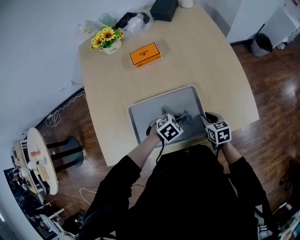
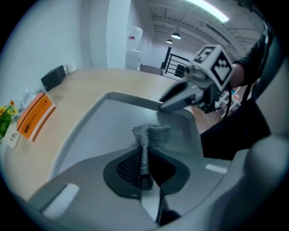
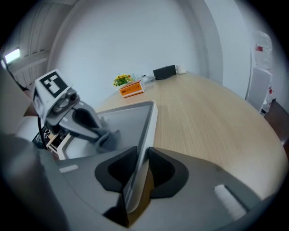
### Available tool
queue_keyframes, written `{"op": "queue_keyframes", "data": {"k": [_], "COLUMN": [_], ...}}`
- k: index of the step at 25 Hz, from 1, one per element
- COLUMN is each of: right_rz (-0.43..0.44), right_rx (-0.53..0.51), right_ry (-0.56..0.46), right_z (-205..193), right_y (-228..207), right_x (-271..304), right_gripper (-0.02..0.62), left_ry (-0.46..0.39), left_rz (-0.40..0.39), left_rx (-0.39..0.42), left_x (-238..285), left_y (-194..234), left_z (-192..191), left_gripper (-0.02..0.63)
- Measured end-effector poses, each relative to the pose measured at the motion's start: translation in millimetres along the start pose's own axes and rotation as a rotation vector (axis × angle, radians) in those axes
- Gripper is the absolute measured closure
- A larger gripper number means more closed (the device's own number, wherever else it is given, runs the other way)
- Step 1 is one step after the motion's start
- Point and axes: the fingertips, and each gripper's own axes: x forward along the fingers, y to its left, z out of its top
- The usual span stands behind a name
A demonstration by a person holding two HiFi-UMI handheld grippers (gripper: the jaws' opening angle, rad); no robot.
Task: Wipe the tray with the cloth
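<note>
A grey tray (image 1: 140,112) lies at the table's near edge. A grey cloth (image 1: 183,117) rests bunched on the tray's floor. My left gripper (image 2: 143,173) is shut on that cloth (image 2: 151,135), which sticks out ahead of the jaws over the tray (image 2: 99,131). My right gripper (image 3: 139,178) is shut on the tray's right rim (image 3: 151,122), the rim running between its jaws. From the right gripper view the left gripper (image 3: 97,131) presses the cloth (image 3: 107,139) onto the tray. In the head view both marker cubes hide the jaws.
An orange box (image 1: 146,55) lies mid-table. A pot of yellow flowers (image 1: 108,40) stands at the far left, a black box (image 1: 164,9) and some clutter at the far edge. A bin (image 1: 260,44) stands on the wooden floor to the right.
</note>
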Motion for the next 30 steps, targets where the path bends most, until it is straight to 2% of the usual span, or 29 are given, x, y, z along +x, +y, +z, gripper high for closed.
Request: {"op": "queue_keyframes", "data": {"k": [4,8,11,17,19,21,25,30], "right_rz": [-0.01,-0.013,-0.008,0.0,0.002,0.003,0.004,0.001], "right_rx": [0.0,-0.006,-0.01,-0.004,-0.002,0.0,0.0,0.0], "right_ry": [0.002,0.006,0.007,0.001,0.0,-0.001,0.001,0.007], "right_z": [0.5,0.0,0.9,2.5,2.3,1.9,2.0,0.8], "right_y": [-1.1,0.7,2.0,2.2,2.1,1.7,-0.6,-3.8], "right_x": [-0.5,0.7,2.6,1.9,1.7,2.0,3.0,0.9], "right_gripper": [0.512,0.512,0.512,0.512,0.512,0.512,0.512,0.512], "left_ry": [0.004,-0.011,-0.018,0.002,0.007,0.006,-0.015,-0.03], "left_rz": [-0.079,-0.079,-0.022,0.206,0.251,0.264,0.26,0.17], "left_rx": [0.031,0.031,-0.006,-0.12,-0.128,-0.131,-0.158,-0.123], "left_x": [-0.3,-1.8,-5.5,-34.5,-41.6,-41.4,-37.2,-29.0], "left_y": [-66.4,-73.8,-31.2,107.9,131.6,139.4,126.1,52.8], "left_z": [-23.8,-34.2,-35.8,-39.5,-39.6,-42.5,-46.8,-51.4], "left_gripper": [0.6,0.6,0.6,0.598,0.598,0.6,0.6,0.6]}}
